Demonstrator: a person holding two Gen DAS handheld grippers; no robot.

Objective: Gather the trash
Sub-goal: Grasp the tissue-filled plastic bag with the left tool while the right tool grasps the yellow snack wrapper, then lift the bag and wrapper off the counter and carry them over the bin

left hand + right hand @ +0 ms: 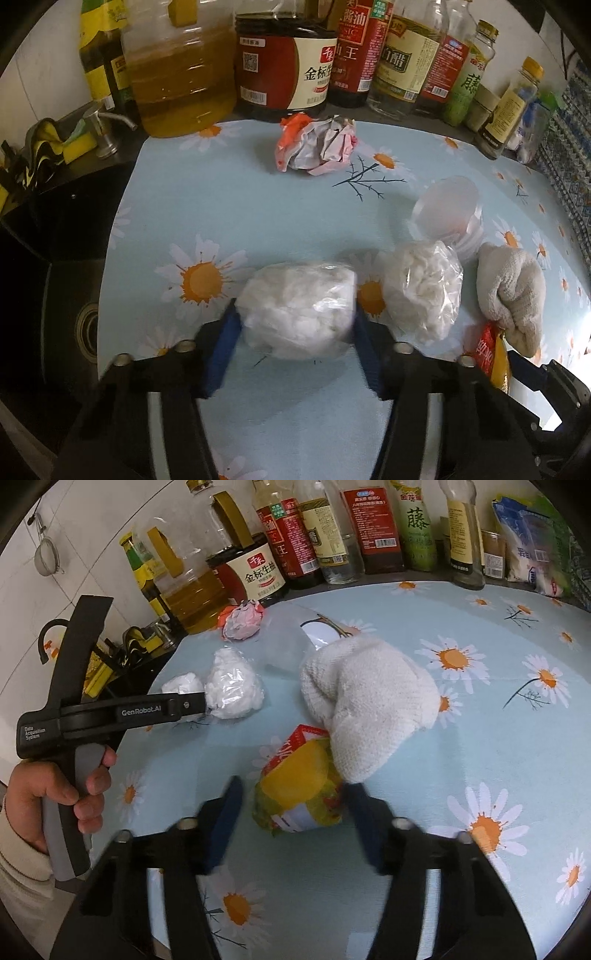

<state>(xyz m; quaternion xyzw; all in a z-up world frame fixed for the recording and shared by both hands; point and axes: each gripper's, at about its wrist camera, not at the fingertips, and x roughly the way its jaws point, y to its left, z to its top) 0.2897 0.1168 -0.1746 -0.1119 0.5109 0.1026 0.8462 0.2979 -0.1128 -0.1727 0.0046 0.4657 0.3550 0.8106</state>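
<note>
At the surface's left edge [122, 206], beside the dark sink, the left gripper [295, 328] has its blue pads set against both flanks of a white wad wrapped in clear film [297, 310], pinching it; the wad sits near the front-left part of the surface, squarely between the fingers. To do this pickup well, I would judge that the squeeze should stay gentle and centred, since the soft bundle looks likely to slip or bulge out if pinched off to one side, and the lift should go straight up so the film does not drag its neighbour. Just to the right lies a second wrapped white wad [421, 288], near the first but not touching the gripper. Behind them, toward the back edge below the row of bottles [332, 55], rests a crumpled red-and-white paper ball [317, 144]. Further right a clear plastic lid [447, 210] lies flat, and a white knitted cloth [365, 698] is bunched in front of it. The right gripper [291, 812] straddles a yellow-and-red snack wrapper [299, 794] lying at the front, partly tucked under the cloth; the right pad meets its edge while the left pad stands just clear, so the jaws are still spread, not gripping.
</note>
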